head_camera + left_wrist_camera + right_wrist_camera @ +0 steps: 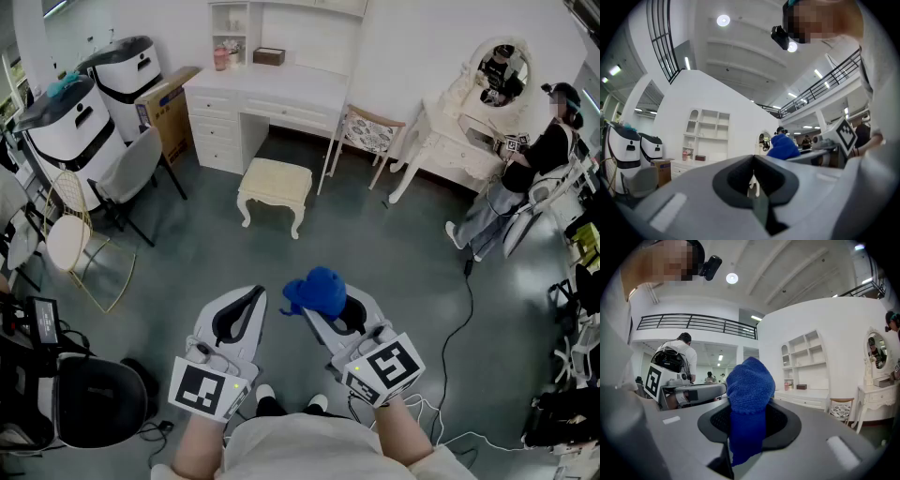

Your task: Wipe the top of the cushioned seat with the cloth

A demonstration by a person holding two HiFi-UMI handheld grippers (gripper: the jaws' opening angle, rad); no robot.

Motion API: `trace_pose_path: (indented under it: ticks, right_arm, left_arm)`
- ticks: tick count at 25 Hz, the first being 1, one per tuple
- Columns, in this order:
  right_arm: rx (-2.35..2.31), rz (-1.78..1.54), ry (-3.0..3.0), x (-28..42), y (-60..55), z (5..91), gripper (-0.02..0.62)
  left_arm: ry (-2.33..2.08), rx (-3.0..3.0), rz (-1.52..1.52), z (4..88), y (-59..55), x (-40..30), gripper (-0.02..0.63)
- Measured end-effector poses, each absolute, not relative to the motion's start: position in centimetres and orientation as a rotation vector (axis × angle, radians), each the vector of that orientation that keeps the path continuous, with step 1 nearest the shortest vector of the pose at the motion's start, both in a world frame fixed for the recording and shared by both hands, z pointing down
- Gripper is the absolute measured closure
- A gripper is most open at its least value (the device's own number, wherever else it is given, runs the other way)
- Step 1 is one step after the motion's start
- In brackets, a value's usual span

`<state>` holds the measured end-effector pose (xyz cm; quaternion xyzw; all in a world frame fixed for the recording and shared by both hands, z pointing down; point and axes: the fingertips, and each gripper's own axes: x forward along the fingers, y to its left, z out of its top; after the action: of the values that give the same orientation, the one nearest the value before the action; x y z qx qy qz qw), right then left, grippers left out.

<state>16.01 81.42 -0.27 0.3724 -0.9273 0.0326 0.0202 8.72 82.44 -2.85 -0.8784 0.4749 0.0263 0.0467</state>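
Right hand-held gripper (pixel 325 315): its jaws are clamping on the blue cloth (pixel 317 289), which is bunching into a rounded lump above the fingertips and hanging down between them.
Left hand-held gripper (pixel 246 300): its jaws are resting together with nothing between them, and it is pointing level, side by side with the right one but not touching it.
Cloth position: it is being held in the air over the grey floor (pixel 403 248), well apart from the seat.
Cushioned seat (pixel 276 180): this cream stool on curved legs is standing on the floor just in front of the white worktop (pixel 281 82) with drawers, ahead of both grippers.
Patterned chair (pixel 372 131): it is standing at the right end of the worktop, between it and the white dressing table (pixel 450 150).
Person (pixel 536 164): the person is standing at the dressing table, facing its oval mirror (pixel 502 67).
Cardboard box (pixel 169 108): it is leaning at the left of the worktop, beside two white bins (pixel 89 112).
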Motion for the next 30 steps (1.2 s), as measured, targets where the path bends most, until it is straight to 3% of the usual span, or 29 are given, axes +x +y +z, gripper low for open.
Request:
trace_pose_path:
  ticks: [30]
  right_arm:
    - [1.258, 0.168, -2.824, 11.0, 76.3, 1.9, 0.459]
  left_arm:
    - [1.370, -2.754, 0.073, -0.8, 76.2, 4.0, 0.606]
